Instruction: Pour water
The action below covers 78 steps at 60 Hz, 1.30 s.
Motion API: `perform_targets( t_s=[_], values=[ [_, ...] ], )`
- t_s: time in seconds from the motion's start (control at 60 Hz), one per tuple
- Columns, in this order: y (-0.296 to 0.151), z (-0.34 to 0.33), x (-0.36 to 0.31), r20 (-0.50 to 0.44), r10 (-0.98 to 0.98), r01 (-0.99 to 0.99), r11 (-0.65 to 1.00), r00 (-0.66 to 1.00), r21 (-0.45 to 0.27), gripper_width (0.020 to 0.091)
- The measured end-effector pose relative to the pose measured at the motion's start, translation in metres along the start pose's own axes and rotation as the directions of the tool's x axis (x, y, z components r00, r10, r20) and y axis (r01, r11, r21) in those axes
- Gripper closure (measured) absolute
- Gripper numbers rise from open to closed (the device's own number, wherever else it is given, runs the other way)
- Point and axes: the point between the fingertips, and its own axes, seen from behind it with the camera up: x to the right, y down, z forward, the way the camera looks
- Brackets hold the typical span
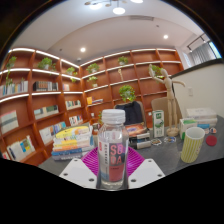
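Note:
A clear plastic water bottle (113, 148) with a white cap and a pink label stands upright between my fingers. My gripper (112, 162) is shut on the bottle, with the magenta pads (93, 160) pressing its sides. Beyond and to the right stands a pale yellow-green ribbed cup (192, 144) on the grey table (165, 158).
A stack of colourful books (72, 142) lies to the left of the bottle. A green carton (158, 123), a red object (211, 139) and a white box (202, 116) stand on the far right. Wooden bookshelves (40, 95) and potted plants (127, 93) line the walls behind.

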Motion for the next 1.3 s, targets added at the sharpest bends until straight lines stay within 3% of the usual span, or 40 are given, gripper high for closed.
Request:
perform_targets(
  t_s=[0.133,0.217,0.317,0.55,0.817,1.15,1.233,1.3],
  values=[
    [-0.053,-0.004,0.014,0.086,0.408,-0.416,0.902,0.909,0.112,0.0762],
    [-0.084,-0.002,0.037,0.188,0.626,-0.654,0.735,0.756,0.181,0.0763],
    [-0.117,-0.007,0.068,0.287,0.785,-0.836,0.507,0.549,0.211,0.0761],
    [-0.134,0.005,0.132,0.358,0.919,-0.975,0.099,0.166,0.197,0.0749],
    [-0.122,0.011,0.173,0.439,0.868,-0.937,-0.319,-0.231,0.138,0.0749],
    [-0.106,0.015,0.165,0.391,0.886,-0.938,-0.321,-0.248,0.133,0.0751],
    [-0.106,0.014,0.154,0.331,0.939,-0.974,-0.152,-0.090,0.168,0.0747],
    [-0.109,0.013,0.140,0.226,0.959,-0.974,0.133,0.173,0.185,0.0749]
  ],
)
